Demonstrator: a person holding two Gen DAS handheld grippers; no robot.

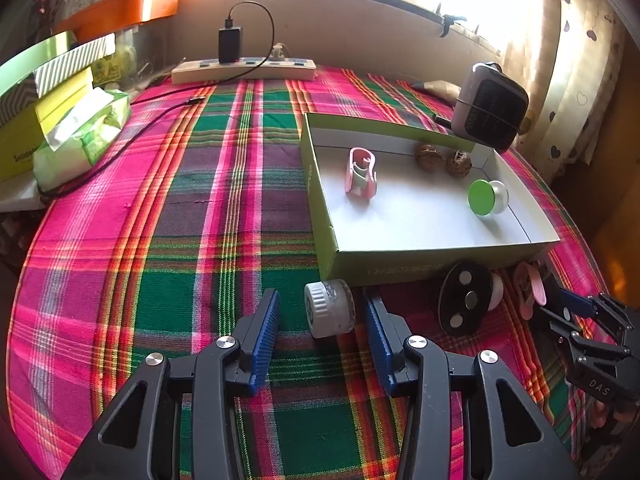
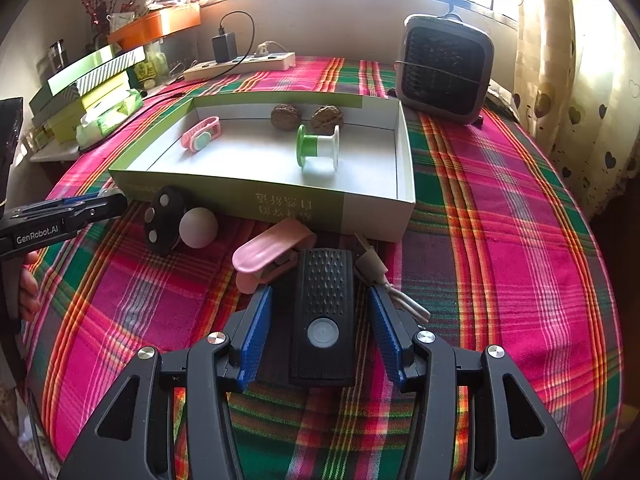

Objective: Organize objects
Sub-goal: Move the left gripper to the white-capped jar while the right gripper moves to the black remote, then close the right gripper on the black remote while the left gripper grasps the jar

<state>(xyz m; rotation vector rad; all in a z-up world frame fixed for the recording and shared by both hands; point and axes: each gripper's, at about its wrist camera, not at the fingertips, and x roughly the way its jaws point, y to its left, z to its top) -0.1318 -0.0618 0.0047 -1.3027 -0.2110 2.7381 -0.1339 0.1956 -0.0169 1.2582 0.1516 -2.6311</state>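
A green-and-white open box lies on the plaid cloth. In it are a pink clip, two walnuts, and a green-and-white spool. My left gripper is open around a small white-capped jar lying on its side. My right gripper is open around a black rectangular device with a round button. In front of the box lie a black disc with a white ball, a second pink clip, and a beige cable plug.
A small grey heater stands behind the box. A power strip with a black charger lies at the back. Stacked boxes and a tissue pack sit at the left edge.
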